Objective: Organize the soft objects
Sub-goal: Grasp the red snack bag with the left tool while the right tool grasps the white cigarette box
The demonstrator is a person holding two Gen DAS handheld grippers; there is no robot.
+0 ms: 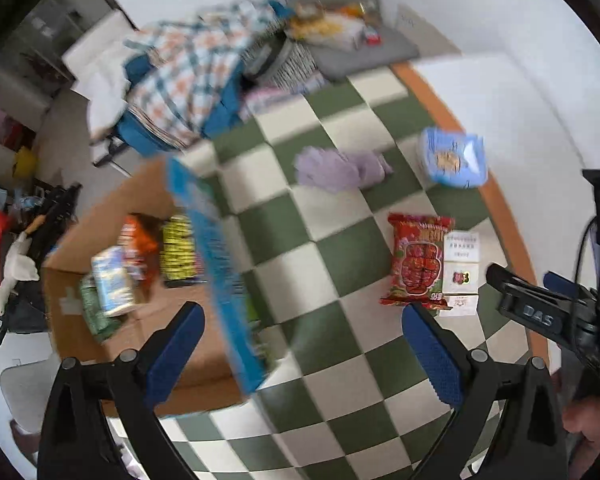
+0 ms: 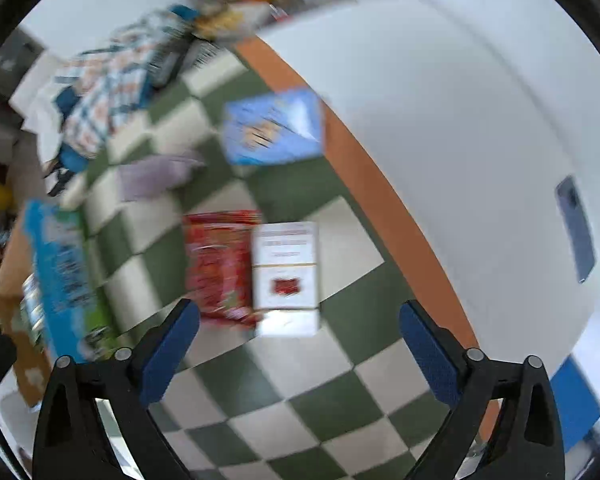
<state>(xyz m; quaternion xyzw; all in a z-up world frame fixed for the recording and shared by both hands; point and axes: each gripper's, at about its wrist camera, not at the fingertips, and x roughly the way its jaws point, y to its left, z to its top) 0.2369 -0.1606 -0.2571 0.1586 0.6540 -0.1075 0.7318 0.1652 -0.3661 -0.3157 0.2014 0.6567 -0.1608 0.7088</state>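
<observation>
On the green and white checked cloth (image 1: pixel 300 240) lie a red snack packet (image 1: pixel 418 264), a white box (image 1: pixel 462 268) beside it, a lilac cloth (image 1: pixel 340 168) and a pale blue packet (image 1: pixel 452 158). A cardboard box (image 1: pixel 112 328) at the left holds several packets, with a long blue packet (image 1: pixel 220 272) leaning on its edge. My left gripper (image 1: pixel 302 324) is open and empty above the cloth. My right gripper (image 2: pixel 300 320) is open and empty just in front of the red packet (image 2: pixel 220 268) and white box (image 2: pixel 286 276). The right gripper's body shows in the left wrist view (image 1: pixel 540 316).
A checked blanket over a blue bag (image 1: pixel 188 88) and a grey cushion with snacks (image 1: pixel 340 32) lie at the far end. A white surface (image 2: pixel 460 120) borders the cloth's orange edge, with a phone (image 2: pixel 576 228) on it. Clutter lies on the floor at left (image 1: pixel 4 248).
</observation>
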